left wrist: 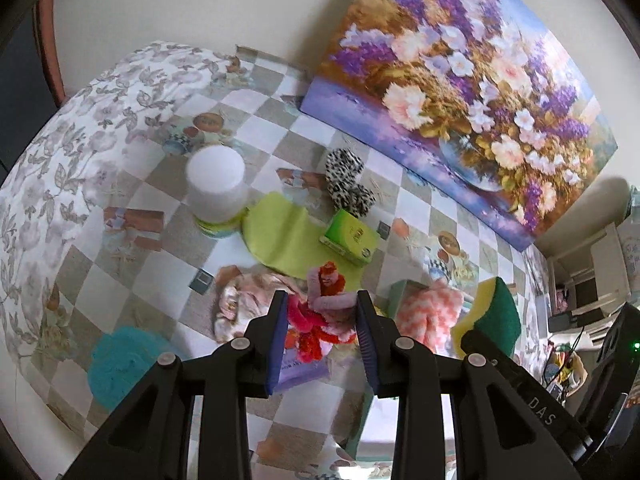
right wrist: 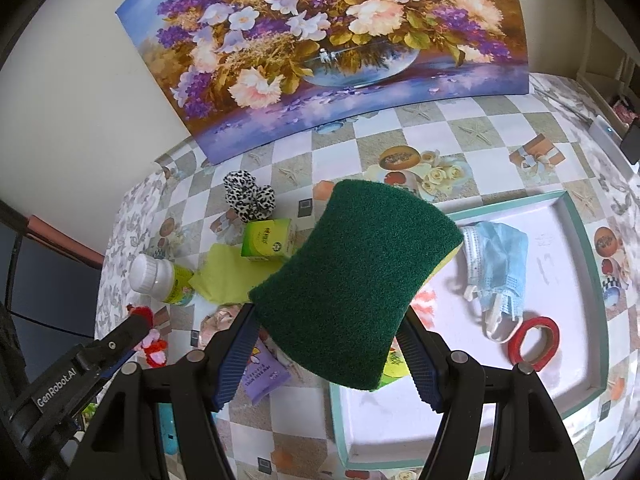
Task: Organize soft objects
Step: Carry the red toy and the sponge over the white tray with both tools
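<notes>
The task looks partly done: the tray [right wrist: 582, 216] at right holds a face mask [right wrist: 496, 264], while the right hand-held gripper [right wrist: 328, 344] pinches a sponge [right wrist: 356, 280] above its edge, the left hand-held gripper [left wrist: 322, 320] clamps a fluffy pink toy [left wrist: 324, 300], and a leopard scrunchie [right wrist: 250, 198] waits on the bench [right wrist: 460, 128].

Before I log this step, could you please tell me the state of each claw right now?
Left claw: closed on the pink and red fluffy toy.
Right claw: closed on the green and yellow sponge.

Both wrist cameras look steeply down along their own fingers at the checkered tablecloth [left wrist: 280, 128], close above it, sharing the flower painting [left wrist: 460, 92], leopard scrunchie [right wrist: 250, 196], green box [right wrist: 268, 240] and white-capped bottle [left wrist: 216, 184].
</notes>
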`<state>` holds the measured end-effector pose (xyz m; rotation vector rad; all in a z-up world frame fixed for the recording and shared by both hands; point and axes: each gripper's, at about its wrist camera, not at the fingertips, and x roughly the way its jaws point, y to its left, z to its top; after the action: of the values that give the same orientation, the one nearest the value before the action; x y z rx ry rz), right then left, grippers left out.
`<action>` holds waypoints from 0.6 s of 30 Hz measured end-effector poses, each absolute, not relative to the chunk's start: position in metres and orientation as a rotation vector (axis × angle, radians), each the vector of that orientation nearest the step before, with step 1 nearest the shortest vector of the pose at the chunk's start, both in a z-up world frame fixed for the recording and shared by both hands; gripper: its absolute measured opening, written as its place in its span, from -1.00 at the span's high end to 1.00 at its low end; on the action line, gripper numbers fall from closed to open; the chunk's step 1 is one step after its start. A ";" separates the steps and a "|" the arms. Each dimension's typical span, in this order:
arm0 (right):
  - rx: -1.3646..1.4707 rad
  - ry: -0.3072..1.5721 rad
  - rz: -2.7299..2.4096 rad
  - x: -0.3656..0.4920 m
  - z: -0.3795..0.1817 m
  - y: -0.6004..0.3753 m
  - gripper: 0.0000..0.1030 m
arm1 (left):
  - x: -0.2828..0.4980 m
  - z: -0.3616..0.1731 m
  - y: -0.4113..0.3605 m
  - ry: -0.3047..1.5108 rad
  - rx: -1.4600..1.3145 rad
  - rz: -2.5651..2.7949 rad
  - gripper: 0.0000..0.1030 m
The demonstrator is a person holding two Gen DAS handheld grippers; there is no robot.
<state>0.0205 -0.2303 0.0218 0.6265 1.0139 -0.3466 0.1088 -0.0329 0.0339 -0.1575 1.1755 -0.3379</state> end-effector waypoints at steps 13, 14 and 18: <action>0.649 1.036 -0.482 -0.047 0.008 -0.267 -0.40 | 0.043 0.011 -0.111 1.250 0.009 -0.528 0.32; 0.650 1.042 -0.490 -0.052 0.005 -0.269 -0.41 | 0.036 0.006 -0.117 1.265 0.025 -0.542 0.32; 0.658 1.069 -0.537 -0.074 -0.005 -0.278 -0.41 | 0.020 -0.011 -0.132 1.308 0.073 -0.559 0.31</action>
<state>-0.0738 -0.2781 -0.0049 0.6580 1.0693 -0.5374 0.0196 -0.1318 -0.0107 0.0730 1.3076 -0.5592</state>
